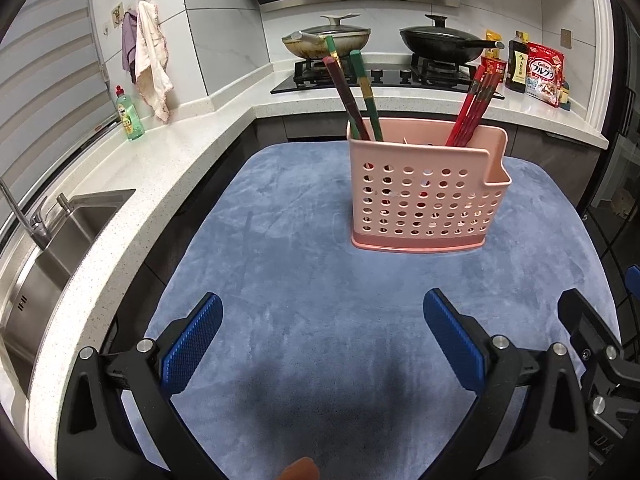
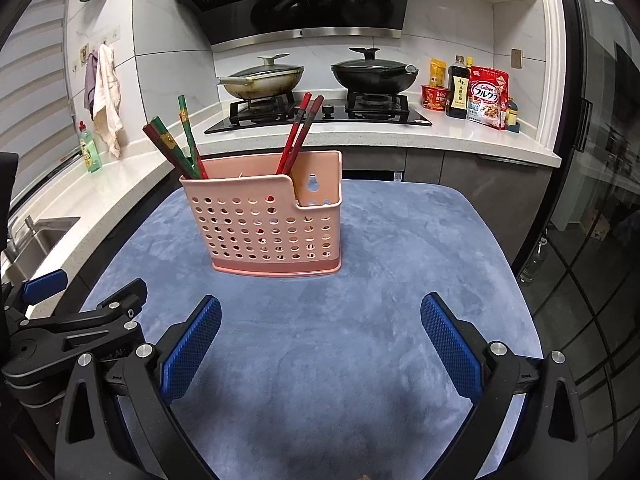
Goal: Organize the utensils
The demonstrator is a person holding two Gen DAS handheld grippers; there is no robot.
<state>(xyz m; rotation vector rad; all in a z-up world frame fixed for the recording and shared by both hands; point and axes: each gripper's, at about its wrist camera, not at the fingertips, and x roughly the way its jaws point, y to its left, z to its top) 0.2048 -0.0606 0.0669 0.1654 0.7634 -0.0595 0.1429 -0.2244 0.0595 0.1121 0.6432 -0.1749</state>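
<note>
Black tongs (image 1: 322, 344), blue textured pads (image 1: 192, 346), silver screws.

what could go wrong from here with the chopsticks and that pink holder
1. The pink holder is tall and narrow and stands on a soft blue cloth, so a nudge from the open right gripper might tip it.
2. The green and dark red chopsticks lean out over the rim; brushing their tops could lever them out.
3. The left gripper and right gripper sit close side by side, so they could collide if both reach in together.
</note>
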